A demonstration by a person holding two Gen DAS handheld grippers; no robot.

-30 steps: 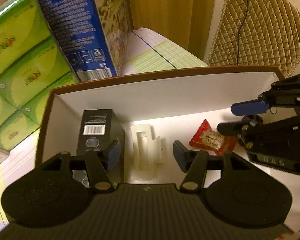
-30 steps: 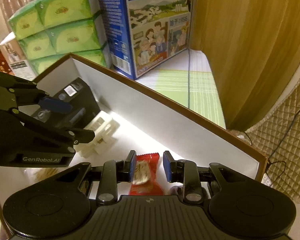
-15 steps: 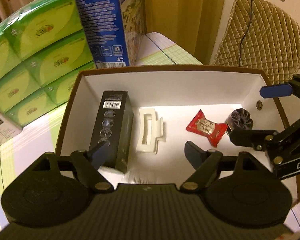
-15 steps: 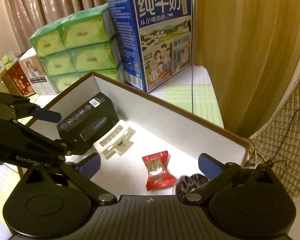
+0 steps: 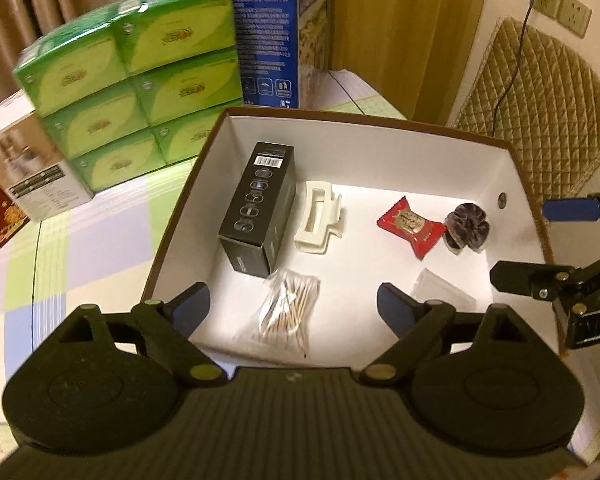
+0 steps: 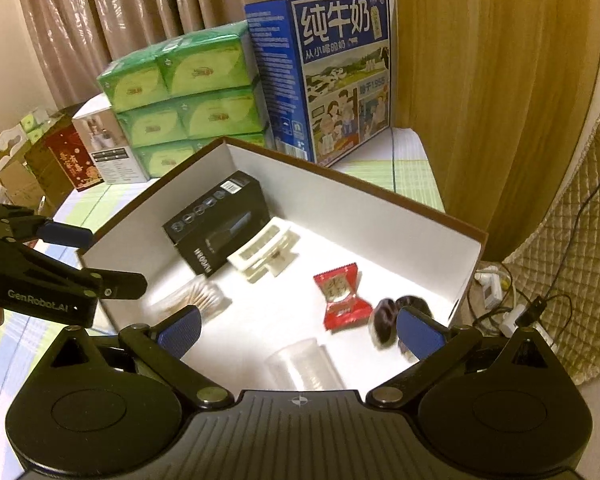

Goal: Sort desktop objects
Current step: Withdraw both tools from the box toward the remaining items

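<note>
Both grippers pulled back above brown-rimmed white box (image 5: 512, 168); left gripper (image 5: 294, 308) and right gripper (image 6: 300, 330) fingers wide, empty. Red candy wrapper (image 5: 410, 226) released, lies right-centre in box beside dark scrunchie (image 5: 468, 230). Sorting looks near complete.

Left gripper (image 5: 294, 308): jaws spread wide, nothing between them, hovering over the box's near edge. Right gripper (image 6: 300, 328): jaws likewise wide apart, empty, held above the box's right end.
</note>
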